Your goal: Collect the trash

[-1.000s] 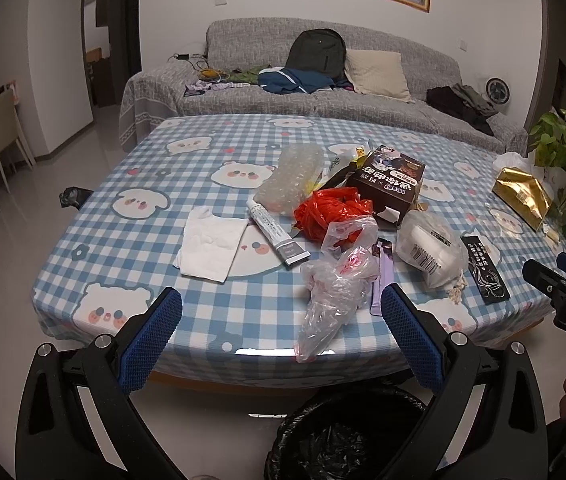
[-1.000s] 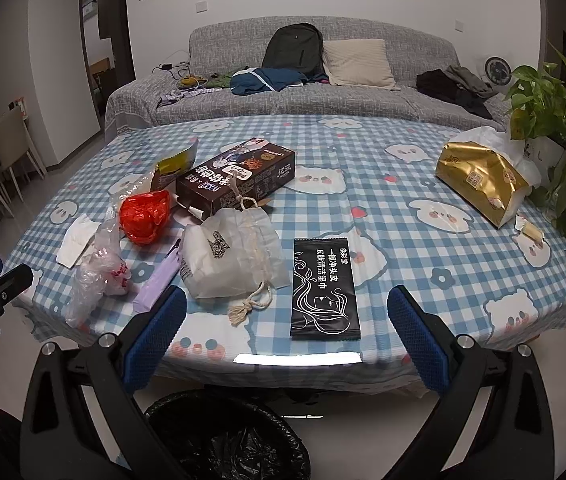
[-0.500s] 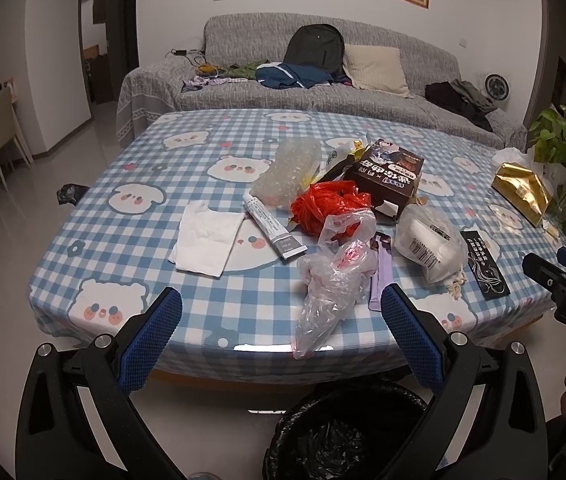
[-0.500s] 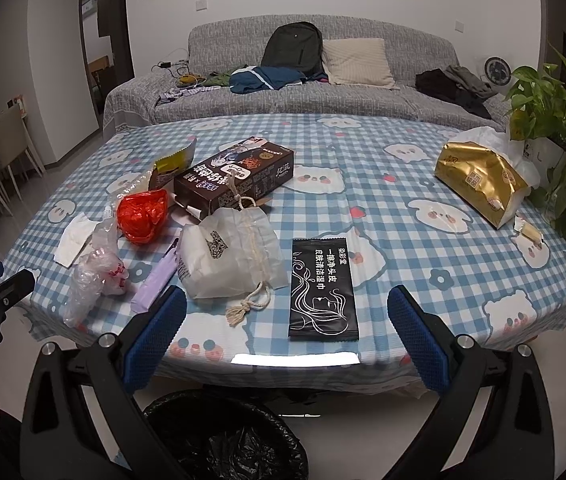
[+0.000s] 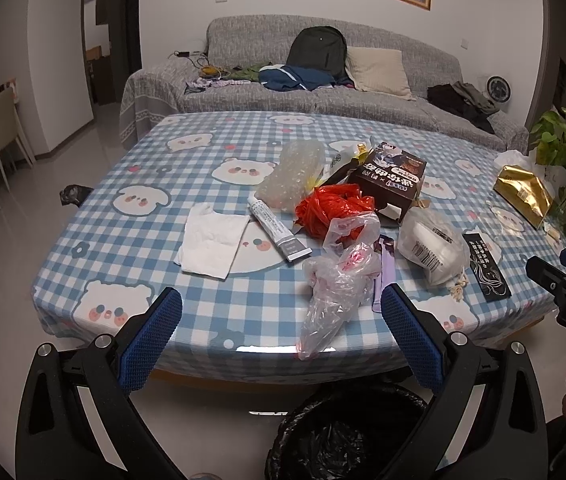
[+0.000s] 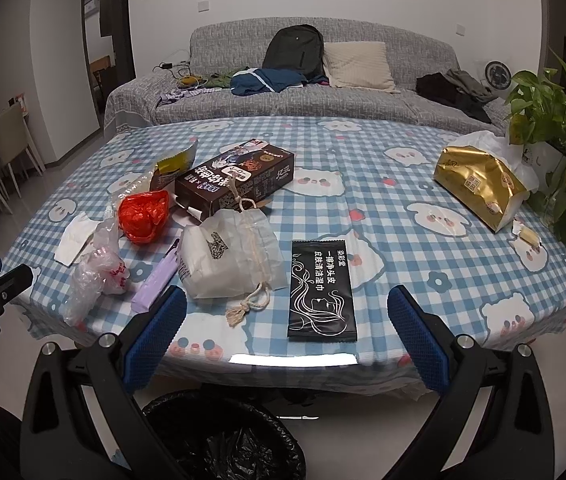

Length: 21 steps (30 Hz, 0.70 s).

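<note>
Clearly nothing is gripped yet: the left claw (image 5: 277,326) and the right claw (image 6: 283,330) both hang with their blue pads spread wide apart and empty, low in their frames, just short of the near edge of the table (image 5: 131,248). The trash lies in a loose cluster mid-frame, and the black-lined bin (image 5: 343,432) sits on the floor at the bottom of both views, directly under that edge.

For the left side, the clear plastic bag (image 5: 335,292) looks like the best first pick. It trails to the table's rim, right between the pads. I would pinch it at the bunched upper part, not the limp tail, so it does not slip out.

For the right side, the black wipes packet (image 6: 322,290) lies flat in the centre of the frame. A flat packet is hard to pinch from above, so sliding it toward the edge and closing on its overhanging end seems wiser. The white drawstring pouch (image 6: 231,260), just left of it, offers an easier, bulkier hold.
</note>
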Motion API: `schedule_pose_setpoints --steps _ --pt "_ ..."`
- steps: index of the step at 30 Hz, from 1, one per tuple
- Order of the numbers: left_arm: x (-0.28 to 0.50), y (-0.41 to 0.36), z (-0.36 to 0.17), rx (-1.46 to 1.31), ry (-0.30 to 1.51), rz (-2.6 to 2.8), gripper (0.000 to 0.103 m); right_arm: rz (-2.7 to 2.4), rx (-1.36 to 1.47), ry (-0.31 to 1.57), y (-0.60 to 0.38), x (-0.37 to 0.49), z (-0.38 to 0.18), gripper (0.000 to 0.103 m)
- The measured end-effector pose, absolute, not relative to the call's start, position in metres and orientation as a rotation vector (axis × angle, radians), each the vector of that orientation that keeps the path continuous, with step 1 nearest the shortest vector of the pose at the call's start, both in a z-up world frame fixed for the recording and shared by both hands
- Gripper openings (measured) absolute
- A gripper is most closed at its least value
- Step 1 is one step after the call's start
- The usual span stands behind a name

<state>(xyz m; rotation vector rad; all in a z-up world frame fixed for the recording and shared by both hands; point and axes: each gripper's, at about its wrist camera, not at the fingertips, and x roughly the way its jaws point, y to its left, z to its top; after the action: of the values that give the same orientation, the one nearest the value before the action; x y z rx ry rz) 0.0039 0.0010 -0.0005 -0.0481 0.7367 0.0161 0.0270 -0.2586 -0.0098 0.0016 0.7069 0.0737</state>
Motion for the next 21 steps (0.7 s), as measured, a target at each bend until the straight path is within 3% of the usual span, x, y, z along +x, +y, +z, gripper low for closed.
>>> schedule_pose_setpoints --steps 21 --pt "-0.0009 0.0021 0.0018 -0.047 0.738 0.012 0.097 0.062 0.0 0.709 -0.2609 0.0257 -0.0073 0.097"
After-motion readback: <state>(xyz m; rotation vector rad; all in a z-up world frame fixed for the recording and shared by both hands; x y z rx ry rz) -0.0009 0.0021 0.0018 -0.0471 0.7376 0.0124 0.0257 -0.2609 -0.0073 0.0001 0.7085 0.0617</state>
